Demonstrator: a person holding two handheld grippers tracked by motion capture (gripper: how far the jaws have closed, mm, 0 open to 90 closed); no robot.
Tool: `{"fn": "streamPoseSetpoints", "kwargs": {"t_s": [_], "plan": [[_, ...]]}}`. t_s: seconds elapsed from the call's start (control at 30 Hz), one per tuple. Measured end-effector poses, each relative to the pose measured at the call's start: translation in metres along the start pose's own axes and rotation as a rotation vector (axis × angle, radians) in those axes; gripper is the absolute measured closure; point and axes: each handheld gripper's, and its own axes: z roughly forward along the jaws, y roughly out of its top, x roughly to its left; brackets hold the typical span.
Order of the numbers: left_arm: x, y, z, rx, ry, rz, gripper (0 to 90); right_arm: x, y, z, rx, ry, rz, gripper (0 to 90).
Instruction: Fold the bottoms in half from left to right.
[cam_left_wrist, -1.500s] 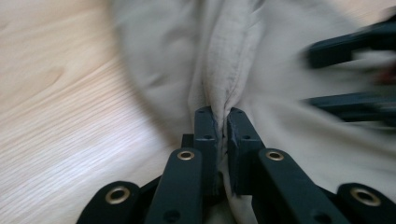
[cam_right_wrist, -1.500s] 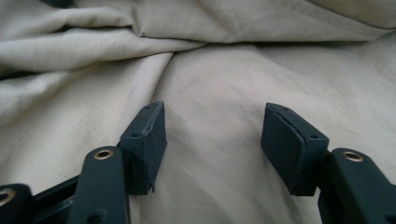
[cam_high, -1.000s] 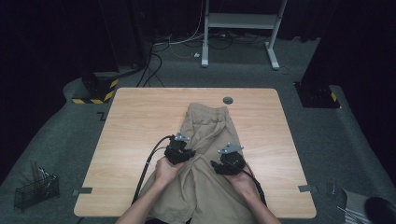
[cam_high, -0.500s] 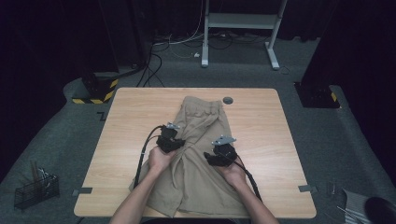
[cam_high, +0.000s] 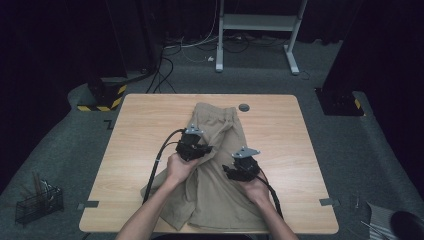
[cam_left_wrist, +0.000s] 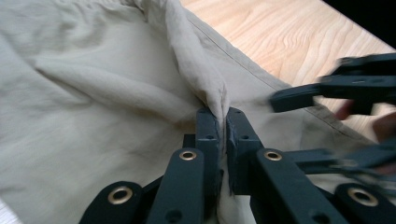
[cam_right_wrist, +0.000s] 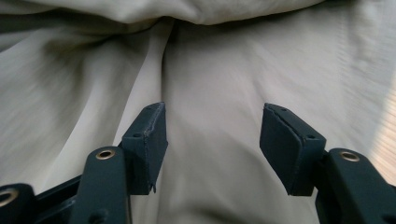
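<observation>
Gripping of shorts (cam_high: 215, 165) fold on table (cam_high: 125, 150).
Left gripper (cam_left_wrist: 223, 122) is clamped on a raised fold; right gripper (cam_right_wrist: 212, 135) is held wide above cloth.

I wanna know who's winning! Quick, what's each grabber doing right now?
Left gripper: closed, pinching a fold of the tan shorts.
Right gripper: open over the shorts, holding nothing.

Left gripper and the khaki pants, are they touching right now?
Touching. In the left gripper view, the left gripper has its jaws shut on a raised fold of the khaki pants, the cloth pinched between them.
</observation>
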Motion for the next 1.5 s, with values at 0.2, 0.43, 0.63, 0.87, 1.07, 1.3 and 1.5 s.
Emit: {"fn": "streamPoseSetpoints", "kwargs": {"t_s": [0.2, 0.43, 0.63, 0.87, 1.07, 1.3, 1.5], "plan": [[-0.003, -0.002, 0.01, 0.001, -0.029, -0.02, 85.2, -0.007, -0.027, -0.005, 0.05, 0.008, -0.017, 41.1], [-0.019, 0.006, 0.032, 0.01, -0.099, -0.023, 84.3, -0.005, -0.025, -0.001, 0.039, 0.004, -0.013, 40.7], [-0.02, 0.001, 0.055, 0.098, -0.073, -0.003, 70.8, -0.006, -0.027, -0.001, 0.022, 0.005, -0.014, 40.8], [-0.016, -0.002, 0.013, 0.023, -0.01, 0.022, 49.9, -0.005, -0.027, -0.002, 0.024, -0.005, -0.006, 41.1], [0.0, -0.027, -0.024, 0.001, 0.003, -0.003, 42.0, -0.006, -0.03, -0.012, 0.008, 0.006, 0.032, 41.6], [0.002, -0.071, -0.036, 0.021, -0.002, -0.033, 37.1, -0.005, -0.038, -0.022, 0.015, 0.021, 0.031, 41.4], [0.002, -0.086, -0.014, 0.059, 0.084, -0.047, 47.2, -0.002, -0.039, -0.013, 0.016, -0.015, 0.01, 42.0]]}}
